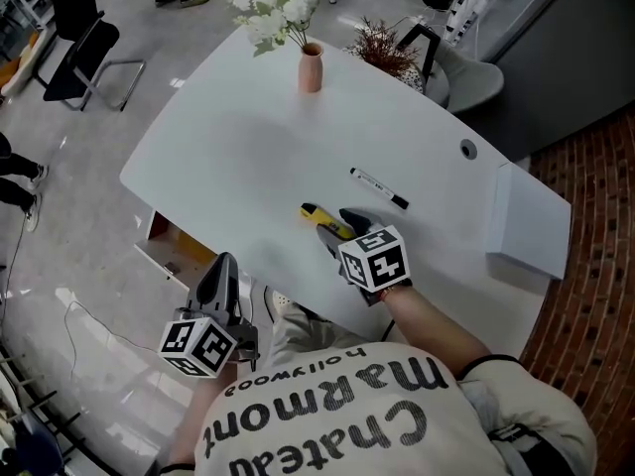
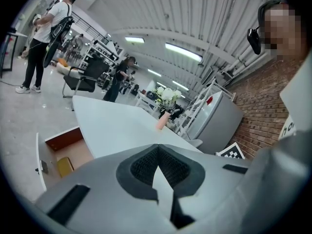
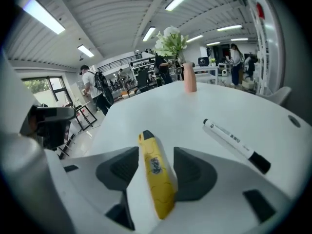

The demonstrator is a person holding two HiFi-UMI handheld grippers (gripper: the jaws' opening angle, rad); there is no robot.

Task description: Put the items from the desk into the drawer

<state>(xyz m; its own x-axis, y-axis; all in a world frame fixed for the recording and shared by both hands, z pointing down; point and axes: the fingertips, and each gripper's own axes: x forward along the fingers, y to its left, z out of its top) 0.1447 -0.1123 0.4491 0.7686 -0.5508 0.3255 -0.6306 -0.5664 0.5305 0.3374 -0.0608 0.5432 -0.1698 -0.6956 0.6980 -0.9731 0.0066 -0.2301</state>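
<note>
Yellow and black-tipped, the slim plastic utility knife (image 1: 325, 220) lies flat on the white bench (image 1: 248, 147), near its front edge. My right claw (image 3: 157, 155) is tilted down over it with the jaws partway apart. The knife sits between the dark ribbed pads, and I see bare bench between it and the left pad, so nothing is gripped. Just beside it, farther in, a white marker pen with a black cap (image 1: 378, 188) lies apart from the knife.

My left claw (image 2: 157, 147) hangs off the bench's near-left side, its textured jaws closed tip to tip on nothing. Ahead of it the wooden drawer with a white front (image 2: 63, 150) stands pulled out under the benchtop, with a small yellow object (image 2: 64, 165) on its floor. I cannot tell what that object is.

The benchtop is smooth and matte, with rounded corners and a round cable grommet (image 1: 468, 149). At the far edge stands a pink cylindrical vase (image 1: 311, 69) holding white flowers (image 1: 278, 8). A flat white box (image 1: 526, 221) sits at the right end, next to a red brick wall (image 1: 595, 216). The glossy grey floor (image 1: 60, 226) carries a black metal-framed chair (image 1: 84, 62).
</note>
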